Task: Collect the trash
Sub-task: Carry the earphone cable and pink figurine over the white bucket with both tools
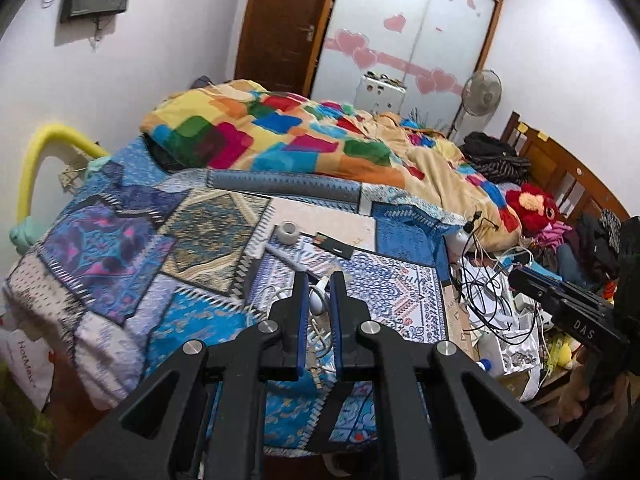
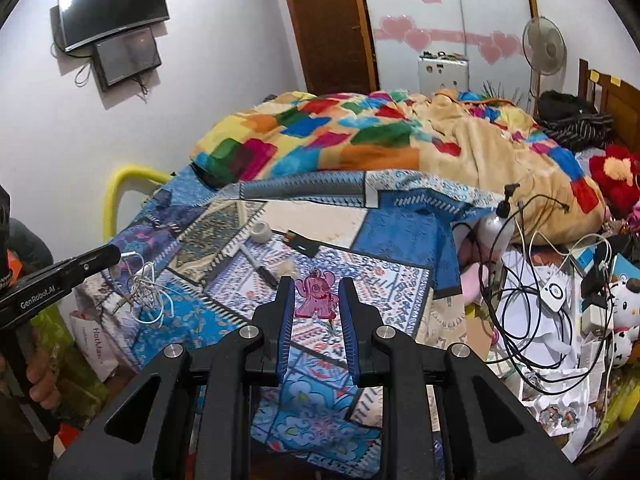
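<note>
Gripping a tangle of white cable (image 2: 146, 294), the left tool (image 1: 319, 286) is pressed tight on it above the bed (image 1: 132, 236). The right tool (image 2: 316, 294) pinches a pink figure charm (image 2: 316, 295). Risk: dangling cable loops may snag the bedding or slip out, since only a few strands appear clamped.

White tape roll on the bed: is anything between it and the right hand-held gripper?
Yes. A pink elephant figure sits clamped in the right hand-held gripper, and a marker lies on the bedspread on the way to the tape roll.
</note>
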Demonstrator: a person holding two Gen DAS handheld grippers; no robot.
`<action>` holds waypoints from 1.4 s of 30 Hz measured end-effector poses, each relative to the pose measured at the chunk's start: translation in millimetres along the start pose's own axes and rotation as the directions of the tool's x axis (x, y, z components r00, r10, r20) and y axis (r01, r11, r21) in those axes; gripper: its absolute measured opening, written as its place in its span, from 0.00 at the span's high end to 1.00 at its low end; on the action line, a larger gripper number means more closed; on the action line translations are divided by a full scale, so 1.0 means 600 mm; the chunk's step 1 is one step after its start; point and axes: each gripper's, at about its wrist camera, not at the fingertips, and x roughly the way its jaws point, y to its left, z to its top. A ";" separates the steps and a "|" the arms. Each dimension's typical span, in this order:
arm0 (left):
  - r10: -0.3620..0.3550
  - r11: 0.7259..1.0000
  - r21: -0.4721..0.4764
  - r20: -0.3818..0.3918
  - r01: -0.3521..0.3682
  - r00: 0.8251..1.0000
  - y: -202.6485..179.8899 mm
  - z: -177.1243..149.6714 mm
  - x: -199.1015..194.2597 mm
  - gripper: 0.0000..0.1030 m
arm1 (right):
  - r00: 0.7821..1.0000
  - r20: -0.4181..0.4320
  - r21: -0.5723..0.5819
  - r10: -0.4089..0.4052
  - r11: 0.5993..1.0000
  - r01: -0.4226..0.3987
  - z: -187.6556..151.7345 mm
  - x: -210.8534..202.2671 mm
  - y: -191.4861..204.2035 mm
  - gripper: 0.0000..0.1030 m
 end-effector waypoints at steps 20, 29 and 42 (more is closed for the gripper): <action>0.167 0.978 -0.137 0.073 -0.156 0.983 0.170 -0.106 -0.264 0.91 | 0.990 0.032 -0.182 0.138 0.975 -0.130 -0.029 -0.110 0.215 0.80; 0.219 0.961 -0.179 0.032 -0.210 0.975 0.237 -0.180 -0.325 0.91 | 0.976 0.000 -0.272 0.218 0.939 -0.210 -0.069 -0.129 0.323 0.80; 0.191 0.939 -0.271 -0.100 -0.212 0.976 0.336 -0.290 -0.305 0.91 | 0.945 -0.159 -0.370 0.285 0.871 -0.325 -0.149 -0.075 0.474 0.80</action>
